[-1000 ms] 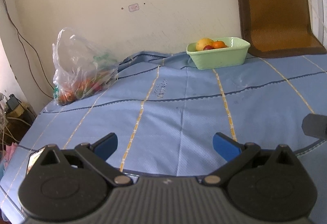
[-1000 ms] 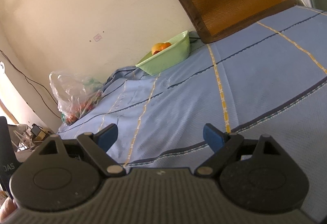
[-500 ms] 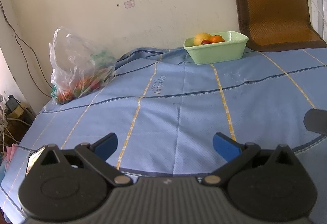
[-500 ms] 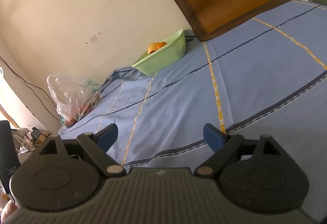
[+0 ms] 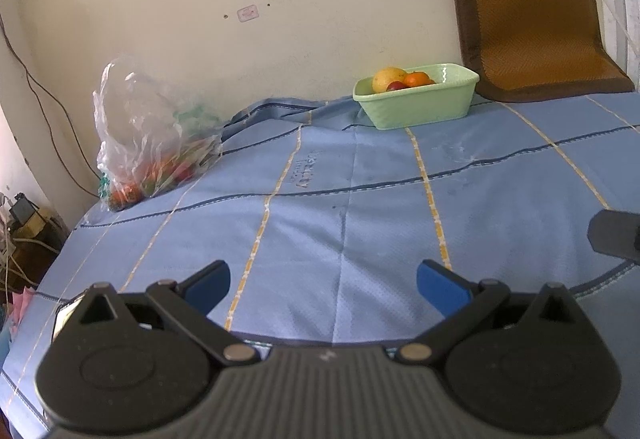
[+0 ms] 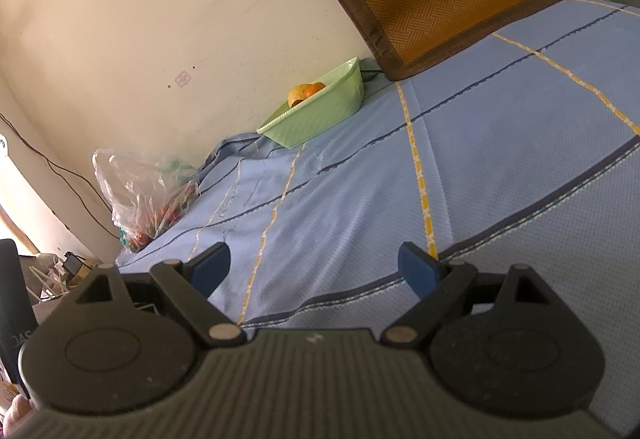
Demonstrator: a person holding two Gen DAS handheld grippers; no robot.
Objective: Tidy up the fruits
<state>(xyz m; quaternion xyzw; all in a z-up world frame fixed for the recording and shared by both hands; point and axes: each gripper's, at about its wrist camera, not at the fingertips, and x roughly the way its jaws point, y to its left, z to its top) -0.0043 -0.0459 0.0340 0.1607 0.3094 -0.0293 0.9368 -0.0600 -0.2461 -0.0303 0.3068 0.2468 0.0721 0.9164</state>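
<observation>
Light: soft daylight, fairly bright, coming in strongest at the far left edge.
Shadows: faint, diffuse.
Glare: pale washed patches on the blue cloth (image 5: 360, 199).
Distortion: strong fisheye bending, dark corners.
Focus: slightly soft throughout.

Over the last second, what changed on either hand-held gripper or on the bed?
Only the views shifted: the right hand-held gripper rolled further, tilting the scene more, and the left hand-held gripper drifted slightly. Nothing was grasped or released. Both stayed open and empty; the green basket of fruit and the plastic bag kept their places on the blue sheet.
</observation>
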